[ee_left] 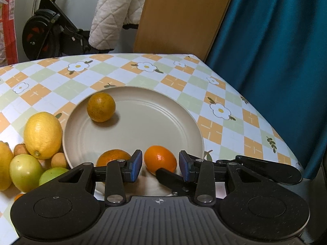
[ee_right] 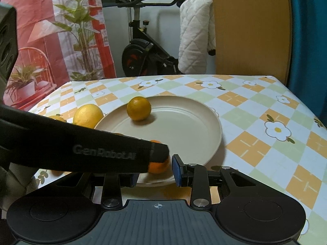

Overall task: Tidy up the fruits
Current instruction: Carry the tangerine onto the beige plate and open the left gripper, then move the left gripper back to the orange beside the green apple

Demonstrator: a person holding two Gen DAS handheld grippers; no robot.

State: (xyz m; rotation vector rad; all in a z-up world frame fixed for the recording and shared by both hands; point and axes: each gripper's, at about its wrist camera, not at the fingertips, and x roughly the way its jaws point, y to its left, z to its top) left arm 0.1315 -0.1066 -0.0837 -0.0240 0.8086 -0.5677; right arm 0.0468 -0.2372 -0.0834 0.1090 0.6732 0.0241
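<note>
A beige plate [ee_left: 155, 120] sits on the checkered tablecloth and holds three oranges: a dull one [ee_left: 101, 107] at its far left, one [ee_left: 113, 158] at the near rim behind my left finger, and a bright one [ee_left: 160, 161]. My left gripper [ee_left: 160, 168] is open, its blue pads either side of the bright orange, not touching it. In the right wrist view the plate [ee_right: 196, 126] and dull orange [ee_right: 139, 108] show; the bright orange [ee_right: 158, 166] is half hidden by the left gripper's body [ee_right: 85, 149]. My right gripper [ee_right: 155, 173] is open at the plate's near rim.
Left of the plate lie a lemon [ee_left: 43, 134], green fruits [ee_left: 25, 172], small orange fruits [ee_left: 59, 160] and another lemon [ee_left: 5, 166]. A teal curtain [ee_left: 276, 40], a wooden panel [ee_left: 179, 14] and an exercise bike [ee_left: 51, 32] stand behind the table.
</note>
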